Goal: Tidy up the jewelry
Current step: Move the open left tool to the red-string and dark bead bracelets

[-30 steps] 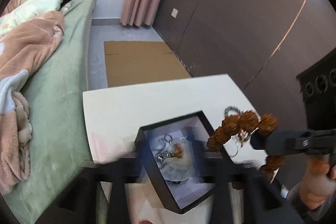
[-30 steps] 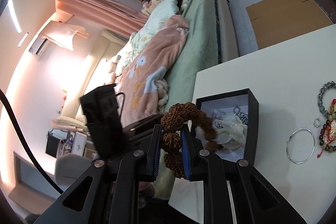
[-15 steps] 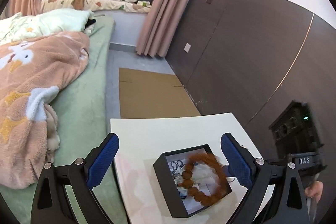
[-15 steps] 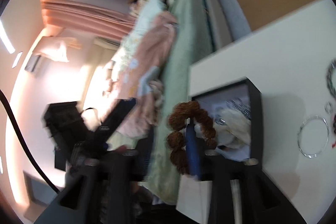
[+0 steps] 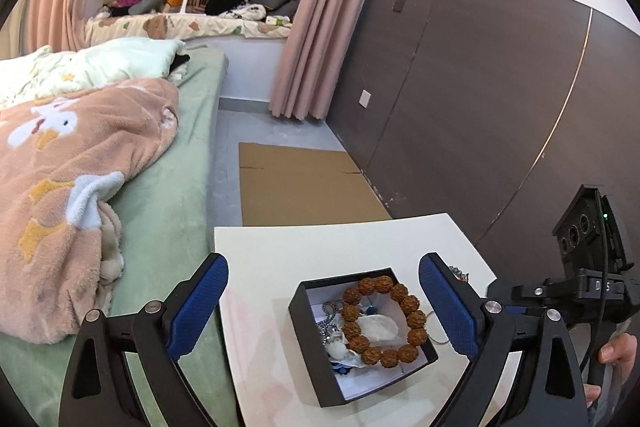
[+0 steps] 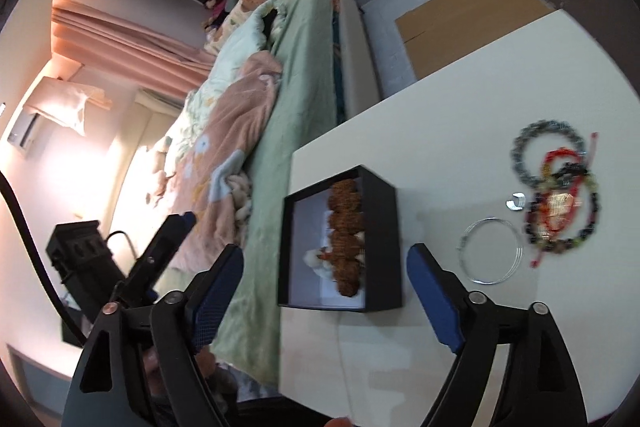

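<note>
A bed [image 5: 176, 187] with a green sheet and a pink blanket [image 5: 68, 163] is seen to the left of a white table [image 5: 280, 255], and flat cardboard [image 5: 304, 191] is laid on the floor beyond it. A black box [image 5: 310, 339] is set on the near part of the table. A brown bead bracelet [image 5: 384, 321] is laid inside the box, over a silver chain [image 5: 326, 323]. More bracelets [image 6: 556, 187] and a thin silver bangle [image 6: 491, 250] are left on the table to the right of the box. The left gripper [image 5: 324, 303] and the right gripper [image 6: 324, 291] are both spread wide, with nothing held.
</note>
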Available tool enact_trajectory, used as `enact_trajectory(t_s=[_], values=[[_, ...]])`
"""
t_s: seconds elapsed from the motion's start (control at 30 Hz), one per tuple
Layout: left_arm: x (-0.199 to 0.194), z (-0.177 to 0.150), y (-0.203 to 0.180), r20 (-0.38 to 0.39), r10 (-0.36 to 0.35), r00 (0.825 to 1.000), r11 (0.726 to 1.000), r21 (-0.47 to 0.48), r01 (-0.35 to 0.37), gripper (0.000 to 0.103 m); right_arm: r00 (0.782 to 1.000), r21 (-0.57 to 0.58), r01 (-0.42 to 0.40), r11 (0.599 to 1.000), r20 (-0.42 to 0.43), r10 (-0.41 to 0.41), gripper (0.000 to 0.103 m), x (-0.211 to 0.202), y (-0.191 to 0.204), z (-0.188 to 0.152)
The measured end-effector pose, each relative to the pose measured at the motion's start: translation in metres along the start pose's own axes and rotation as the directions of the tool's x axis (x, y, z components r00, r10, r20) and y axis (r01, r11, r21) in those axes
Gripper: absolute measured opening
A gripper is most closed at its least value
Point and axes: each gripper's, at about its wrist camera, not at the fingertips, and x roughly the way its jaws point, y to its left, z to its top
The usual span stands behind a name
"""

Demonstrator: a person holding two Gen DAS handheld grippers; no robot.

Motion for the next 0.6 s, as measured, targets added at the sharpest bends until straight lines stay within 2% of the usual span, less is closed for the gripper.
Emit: enact_trajectory(t_s=[0.1,0.13,0.4,0.6], values=[[-0.002,-0.003,-0.009,-0.004,-0.012,1.000,1.000,-0.004,0.012,0.096,0.999,0.002,0.028,1.000,0.037,-0.028,0.098,-0.013,-0.006,-0.003],[-0.003,-0.003,-0.012,-0.006,-0.012,1.000,1.000,-0.003,0.012,0.096,0.998,0.002,0.042,0.999,0.046,-0.042,0.103,-0.017,-0.009,-0.004],[-0.004,-0.009,-0.036,-0.014,-0.032,0.999,0.999,-0.001,0.032,0.096,0.983,-0.009,0.121,0.993,0.140,-0.119,0.103,-0.056,-0.026,-0.012],[0.003,-0.013,-0.063,-0.026,-0.050,0.998,0.997,0.049,0.052,0.096,0.971,0.004,0.193,0.981,0.146,-0.191,0.103,-0.078,-0.043,-0.010]])
